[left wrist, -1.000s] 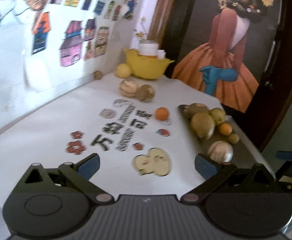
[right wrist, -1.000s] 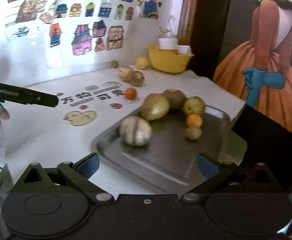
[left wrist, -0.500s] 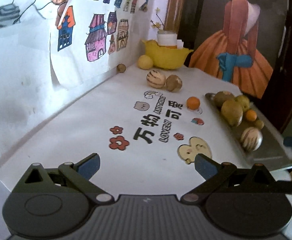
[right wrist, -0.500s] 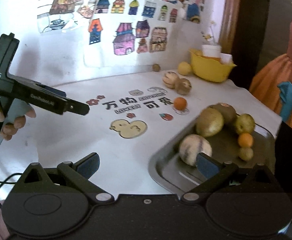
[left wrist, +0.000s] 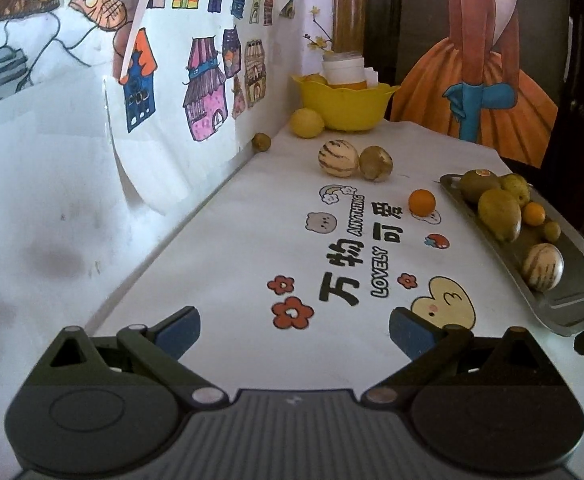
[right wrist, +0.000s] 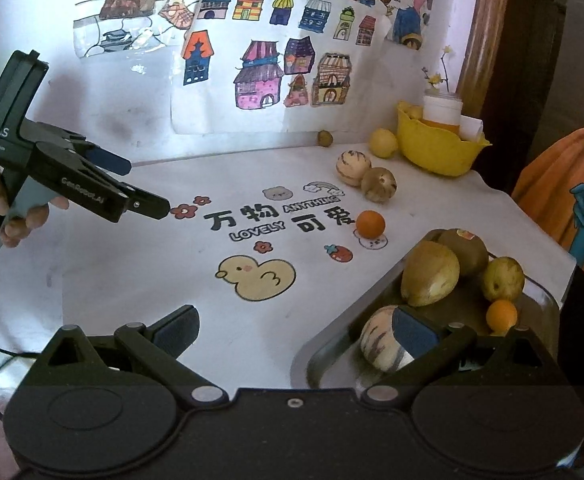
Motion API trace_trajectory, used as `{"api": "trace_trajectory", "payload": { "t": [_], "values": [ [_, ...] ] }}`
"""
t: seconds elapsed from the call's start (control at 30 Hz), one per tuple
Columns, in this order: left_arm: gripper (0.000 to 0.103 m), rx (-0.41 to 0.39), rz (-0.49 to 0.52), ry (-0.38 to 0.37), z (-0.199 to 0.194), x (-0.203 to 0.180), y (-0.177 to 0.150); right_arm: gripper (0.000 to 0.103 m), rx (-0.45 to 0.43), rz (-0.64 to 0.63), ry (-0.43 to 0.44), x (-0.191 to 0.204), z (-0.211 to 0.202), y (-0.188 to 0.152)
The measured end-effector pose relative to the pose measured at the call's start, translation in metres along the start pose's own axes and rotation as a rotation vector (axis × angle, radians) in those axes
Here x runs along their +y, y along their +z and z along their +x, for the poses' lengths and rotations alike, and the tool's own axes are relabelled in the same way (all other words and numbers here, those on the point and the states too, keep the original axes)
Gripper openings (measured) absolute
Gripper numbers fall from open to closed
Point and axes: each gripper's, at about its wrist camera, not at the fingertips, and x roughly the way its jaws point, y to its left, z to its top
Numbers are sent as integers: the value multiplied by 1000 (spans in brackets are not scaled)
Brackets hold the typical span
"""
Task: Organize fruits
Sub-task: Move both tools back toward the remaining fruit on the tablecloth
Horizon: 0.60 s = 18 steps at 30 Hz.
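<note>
A metal tray (right wrist: 324, 364) at the table's right edge holds a striped melon (right wrist: 374, 340), a large yellow-green fruit (right wrist: 430, 278), a kiwi (right wrist: 468, 250) and smaller fruits. Loose on the white tablecloth lie an orange (right wrist: 370, 224), a second striped melon (right wrist: 352, 167), a brown fruit (right wrist: 378, 184), a lemon (right wrist: 383, 143) and a small brown fruit (right wrist: 325, 138). My right gripper (right wrist: 294, 332) hangs open over the tray's near left corner, holding nothing. My left gripper (right wrist: 144, 186) is open and empty above the table's left side; the left wrist view shows it (left wrist: 294, 332) well short of the orange (left wrist: 421, 202).
A yellow bowl (right wrist: 436, 148) with a white jar stands at the back right corner. Drawings hang on the wall (left wrist: 72, 200) along the table's left side. A dark panel with a painted dress stands behind the tray (left wrist: 564, 304). A hand holds the left gripper's handle.
Both grippers have drawn back and shifted left. The tray has slid to the right edge of both views, and the left gripper now shows more fully in the right wrist view. No fruit has moved.
</note>
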Motion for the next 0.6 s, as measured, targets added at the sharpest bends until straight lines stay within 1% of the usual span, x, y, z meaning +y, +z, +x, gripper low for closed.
{"api": "trace_trajectory", "payload": {
  "t": [0.17, 0.37, 0.6],
  "values": [
    [103, 5, 19, 6, 7, 0, 7, 102, 0, -25, 1, -6, 7, 8],
    [103, 2, 28, -13, 17, -6, 11, 102, -6, -95, -13, -15, 12, 19],
    [103, 22, 43, -24, 31, -13, 14, 102, -3, -123, -21, -32, 19, 28]
  ]
}}
